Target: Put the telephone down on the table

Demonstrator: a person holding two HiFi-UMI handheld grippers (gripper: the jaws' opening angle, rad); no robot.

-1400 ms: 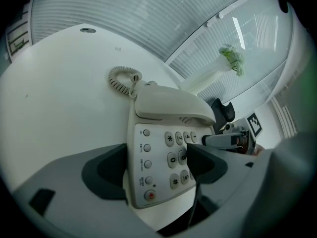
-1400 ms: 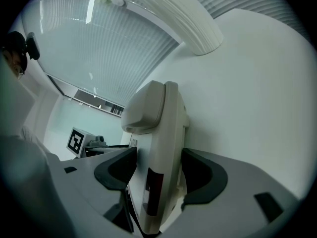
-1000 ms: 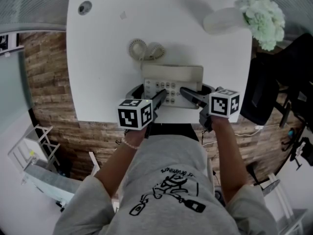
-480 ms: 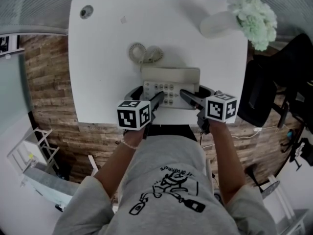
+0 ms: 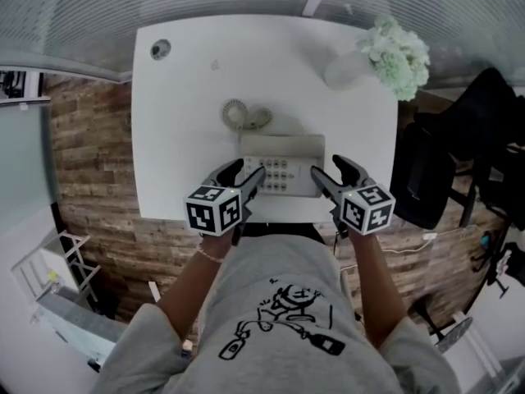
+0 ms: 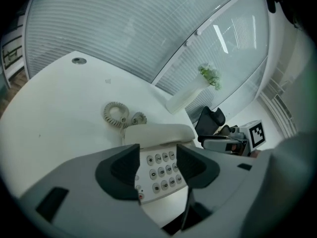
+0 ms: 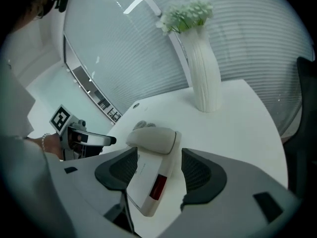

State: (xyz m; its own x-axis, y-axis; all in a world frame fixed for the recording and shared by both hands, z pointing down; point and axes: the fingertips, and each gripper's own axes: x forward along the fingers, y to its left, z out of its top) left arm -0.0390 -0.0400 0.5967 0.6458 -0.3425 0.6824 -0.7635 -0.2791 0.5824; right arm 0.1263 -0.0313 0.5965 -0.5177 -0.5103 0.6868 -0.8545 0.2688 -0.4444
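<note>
- Since the earlier head view both claws have drawn up and back from the telephone (image 5: 281,164) toward the person. The left claw (image 5: 246,169) has just been narrowing. Its jaws stand apart and press on nothing, and only the keypad shows through the gap.
- The right claw (image 5: 326,166) is spread too, clear of the telephone's right side.
- Only the head view takes in the whole tabletop (image 5: 180,138). The telephone rests flat on it, close to the near edge and about midway along.
- The left gripper view shows the separate keys. The right gripper view shows a red patch (image 7: 158,186) on the telephone's side and the vase (image 5: 349,70) standing upright.
- Bare tabletop lies to the telephone's left and beyond it.
- The coiled cord (image 5: 246,115) sits just behind the telephone.
- The vase is near the far right corner, well apart, and a round hole (image 5: 160,49) marks the far left corner.
- A dark chair (image 5: 422,171) stands off the right edge.
- The handset lies across the telephone's far end, its long axis parallel to the near edge. The keypad faces up toward the person.
</note>
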